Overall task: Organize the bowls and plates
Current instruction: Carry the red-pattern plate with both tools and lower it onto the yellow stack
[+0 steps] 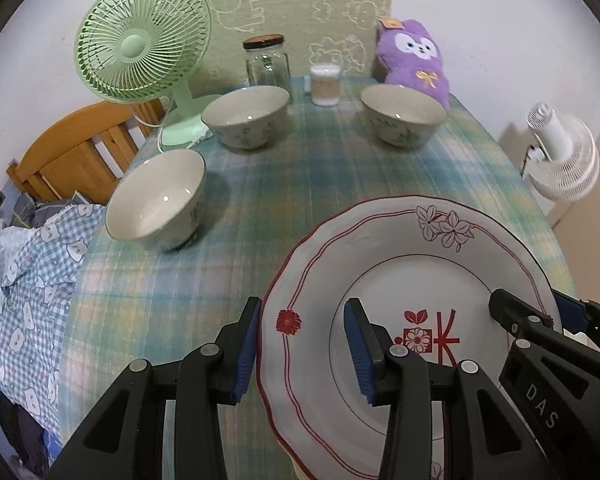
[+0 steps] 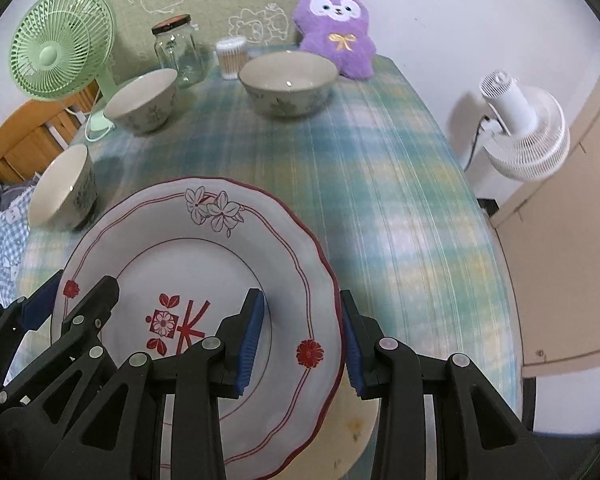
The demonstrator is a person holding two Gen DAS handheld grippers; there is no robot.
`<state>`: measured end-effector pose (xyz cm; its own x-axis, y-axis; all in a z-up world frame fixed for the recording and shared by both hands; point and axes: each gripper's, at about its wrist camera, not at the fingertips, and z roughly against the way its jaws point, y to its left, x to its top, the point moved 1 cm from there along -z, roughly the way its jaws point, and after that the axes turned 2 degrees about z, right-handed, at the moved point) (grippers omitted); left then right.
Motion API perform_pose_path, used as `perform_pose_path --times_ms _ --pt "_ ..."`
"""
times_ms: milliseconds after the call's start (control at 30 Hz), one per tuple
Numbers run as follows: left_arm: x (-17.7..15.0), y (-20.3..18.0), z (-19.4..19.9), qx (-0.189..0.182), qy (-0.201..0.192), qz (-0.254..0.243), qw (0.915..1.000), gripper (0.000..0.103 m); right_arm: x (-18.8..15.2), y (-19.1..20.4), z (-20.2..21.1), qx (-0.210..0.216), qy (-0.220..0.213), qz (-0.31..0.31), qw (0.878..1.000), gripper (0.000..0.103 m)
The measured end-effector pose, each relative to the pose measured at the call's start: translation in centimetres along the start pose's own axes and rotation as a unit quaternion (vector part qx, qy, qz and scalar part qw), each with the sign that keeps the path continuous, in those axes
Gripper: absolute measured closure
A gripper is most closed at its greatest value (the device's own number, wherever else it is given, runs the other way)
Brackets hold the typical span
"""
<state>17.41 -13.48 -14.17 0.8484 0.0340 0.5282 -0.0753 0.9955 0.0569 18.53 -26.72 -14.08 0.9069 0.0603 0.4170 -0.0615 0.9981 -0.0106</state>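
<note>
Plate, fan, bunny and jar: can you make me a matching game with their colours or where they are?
Things:
1. plate
2. desk fan
3. plush toy
4. glass jar

Descriptions:
A. purple, with a yellow bow
B. see-through, dark lid
C. light green
D. white with red flowers, its rim between the fingers of both the left gripper and the right gripper

Pairs: 1-D, 2-C, 3-A, 4-B

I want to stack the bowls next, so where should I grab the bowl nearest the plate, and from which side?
Likely the rim of the near-left bowl, one finger inside and one outside, coming from above on its plate-facing side. It stands upright and open, too wide to span, with free tablecloth there.
</note>
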Motion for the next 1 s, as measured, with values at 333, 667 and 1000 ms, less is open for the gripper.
perform_pose_path --times_ms 333,667,1000 --pt "-3.7 -1.0 0.1 -0.015 0.018 -0.025 0.9994 0.061 -4.2 -0.8 0.3 -0.019 0.014 -0.015 1.000 0.063" --pt "-4.8 -1.6 -0.7 -0.018 0.034 -0.038 0.9985 0.061 -5.6 -1.4 -0.6 -0.024 0.028 -0.021 0.999 0.063" --pt "-5.0 -2.2 -1.1 -0.002 0.028 -0.058 0.9979 0.061 -5.2 -1.2 -1.0 -0.037 0.032 -0.010 0.999 0.063"
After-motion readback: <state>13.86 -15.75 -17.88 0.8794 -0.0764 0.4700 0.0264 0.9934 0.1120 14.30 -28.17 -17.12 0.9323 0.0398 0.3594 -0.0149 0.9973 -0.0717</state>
